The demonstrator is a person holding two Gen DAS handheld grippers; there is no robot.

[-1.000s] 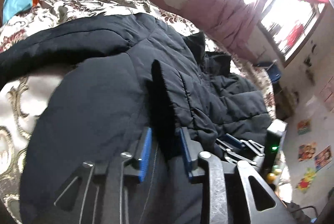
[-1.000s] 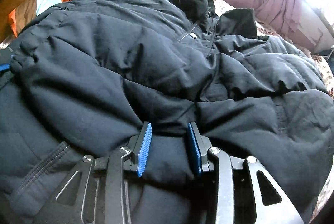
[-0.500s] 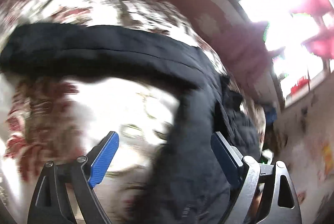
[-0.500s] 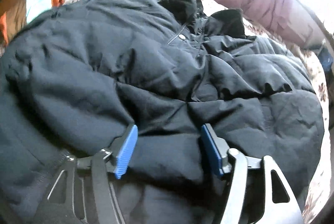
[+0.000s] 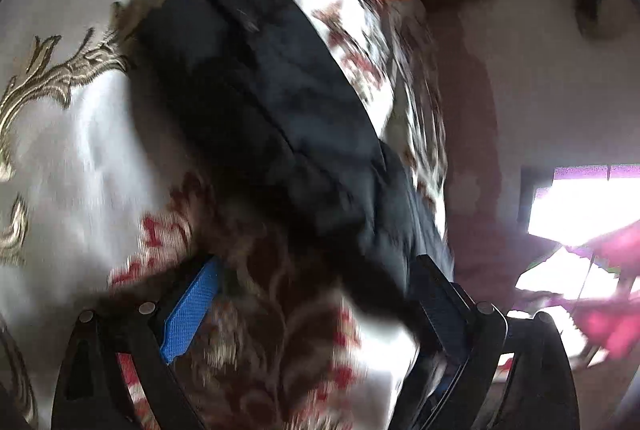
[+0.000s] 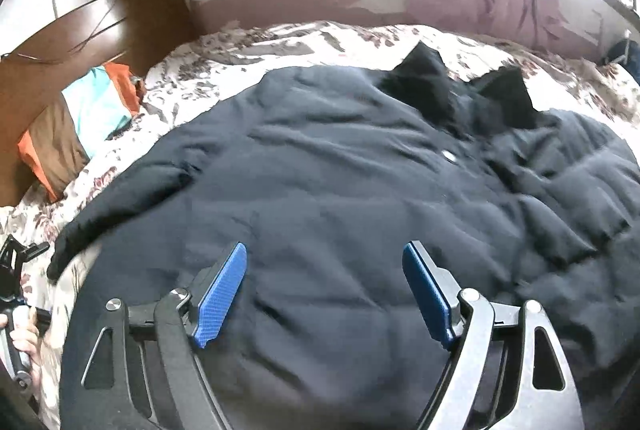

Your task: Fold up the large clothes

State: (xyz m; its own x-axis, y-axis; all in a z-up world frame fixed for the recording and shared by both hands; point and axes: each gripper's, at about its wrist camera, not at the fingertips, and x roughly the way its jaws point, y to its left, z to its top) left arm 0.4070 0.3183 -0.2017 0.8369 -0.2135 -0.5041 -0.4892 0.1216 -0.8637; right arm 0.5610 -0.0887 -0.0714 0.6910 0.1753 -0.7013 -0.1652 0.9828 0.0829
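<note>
**Both tongs spread, jacket flat on the bed**

Right wrist view first: the right tongs [image 6: 324, 294] stand spread wide, blue pads well apart, hovering over the lower body of the black padded jacket [image 6: 340, 189] and gripping nothing — whether the pads brush the fabric I cannot tell. The jacket lies front-up across the floral bedspread [image 6: 304, 41], collar [image 6: 460, 89] pointing toward the far wall, one sleeve [image 6: 120, 201] trailing out to the left side. Beyond it sit a wooden headboard [image 6: 100, 25] and a turquoise-and-orange pillow [image 6: 96, 101].

Left wrist view, blurred by motion: the left tongs [image 5: 316, 302] are also spread, empty between the pads. The far pad lies just beside, perhaps touching, the dark sleeve [image 5: 272, 117], which runs diagonally over the bedspread [image 5: 80, 157].

Risks, as I judge them. The sleeve looks like the next piece to fold in, and the left tongs point partly at the patterned cover — closing there could pinch bedspread along with the sleeve and drag the cover up. The padding is thick and slippery-looking, so a shallow bite on only the outer shell may slide off mid-fold. With neither tool anchoring the body, a hard pull on the sleeve could shift the whole jacket and undo its flat lay.
</note>
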